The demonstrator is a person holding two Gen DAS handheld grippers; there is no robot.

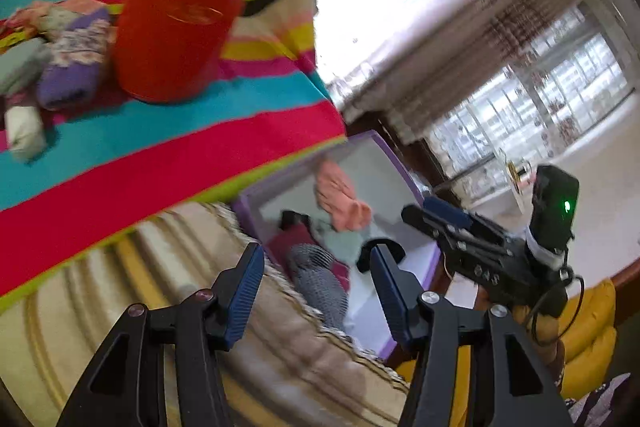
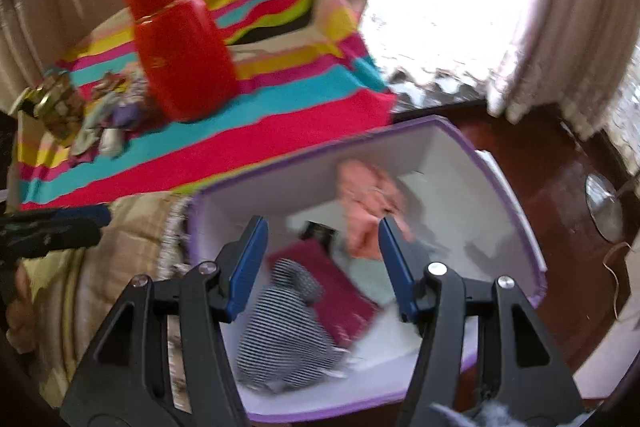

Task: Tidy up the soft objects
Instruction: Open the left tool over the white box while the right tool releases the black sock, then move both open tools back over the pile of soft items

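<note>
My right gripper (image 2: 323, 263) hangs open over a white box with a purple rim (image 2: 260, 195), nothing between its blue pads. An orange cloth (image 2: 364, 207) lies blurred in the box, just past the fingertips. Beside it are a black-and-white striped sock (image 2: 280, 339) and a maroon piece (image 2: 340, 287). My left gripper (image 1: 318, 287) is open and holds nothing, out over the beige cover at the near left of the box (image 1: 360, 163). A pile of socks (image 1: 68, 63) rests on the striped cloth (image 1: 160, 155). The right gripper (image 1: 424, 213) shows over the box's right side.
A tall red jar (image 1: 176, 27) stands on the striped cloth next to the sock pile. A beige padded cover (image 1: 120, 307) runs below the cloth. Yellow cushions (image 1: 588, 331) sit at the right. Dark wood (image 2: 560, 187) with a round metal base (image 2: 604, 207) lies beyond the box.
</note>
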